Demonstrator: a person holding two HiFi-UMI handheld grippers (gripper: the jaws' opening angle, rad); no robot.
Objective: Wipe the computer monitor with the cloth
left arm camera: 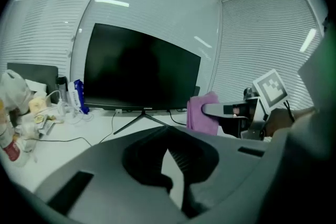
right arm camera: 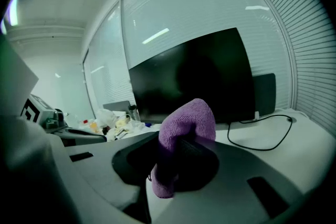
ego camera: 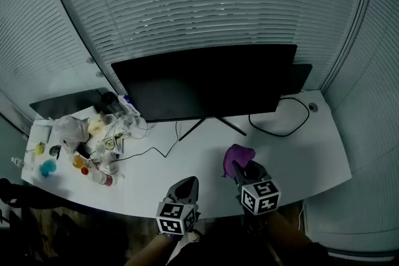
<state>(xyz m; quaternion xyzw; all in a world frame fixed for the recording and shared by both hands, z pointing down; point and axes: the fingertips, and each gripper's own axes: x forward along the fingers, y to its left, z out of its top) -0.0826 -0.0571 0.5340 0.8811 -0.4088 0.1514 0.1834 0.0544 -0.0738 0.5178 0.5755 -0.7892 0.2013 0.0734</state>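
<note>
The black computer monitor (ego camera: 206,81) stands switched off on its thin stand at the back of the white desk (ego camera: 299,159); both gripper views also face the monitor (left arm camera: 142,68) (right arm camera: 194,78). My right gripper (ego camera: 244,170) is shut on a purple cloth (ego camera: 237,156), held above the desk in front of the monitor's right half and apart from the screen. The cloth (right arm camera: 186,120) bulges up over the right gripper (right arm camera: 181,147) and hides its tips. My left gripper (ego camera: 186,187) hovers near the desk's front edge, shut with nothing in it. From the left gripper (left arm camera: 169,152), the cloth (left arm camera: 202,113) shows at right.
A heap of bottles, bags and wires (ego camera: 87,140) crowds the desk's left end, with a dark laptop (ego camera: 65,103) behind it. A black cable (ego camera: 280,121) loops at the right of the monitor stand (ego camera: 206,124). Window blinds (ego camera: 206,3) close in behind.
</note>
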